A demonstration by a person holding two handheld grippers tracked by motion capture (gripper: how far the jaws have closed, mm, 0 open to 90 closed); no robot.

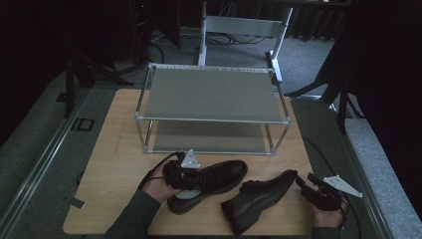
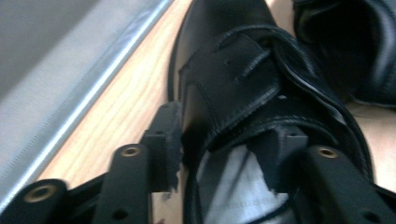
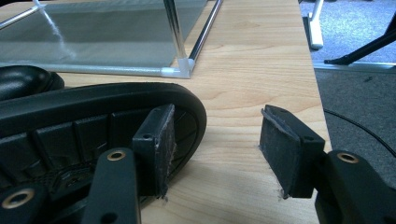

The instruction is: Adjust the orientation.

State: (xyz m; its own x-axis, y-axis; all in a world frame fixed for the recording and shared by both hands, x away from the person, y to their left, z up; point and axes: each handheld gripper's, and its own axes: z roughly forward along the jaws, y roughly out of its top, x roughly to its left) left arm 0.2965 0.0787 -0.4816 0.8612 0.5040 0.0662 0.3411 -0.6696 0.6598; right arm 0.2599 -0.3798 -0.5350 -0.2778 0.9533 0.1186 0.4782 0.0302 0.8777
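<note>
Two black leather shoes lie on the wooden table [image 1: 119, 164]. The left shoe [image 1: 224, 174] [image 2: 224, 70] stands upright, toe to the right. My left gripper [image 1: 181, 172] [image 2: 224, 126] is at its opening, one jaw outside the side wall and the other inside over the grey insole, with a gap still showing, so it is open. The right shoe [image 1: 259, 196] [image 3: 70, 121] is tipped on its side, sole towards my right gripper [image 1: 300, 179] [image 3: 215, 126]. That gripper is open, and the toe tip reaches just past its left pad [image 3: 161, 144].
A two-shelf metal shoe rack [image 1: 211, 94] [image 3: 182, 70] stands at the back of the table, both grey shelves bare. Its lower rail [image 2: 93, 98] runs close beside the left shoe. Carpet and stand legs surround the table; bare wood lies right of the right shoe.
</note>
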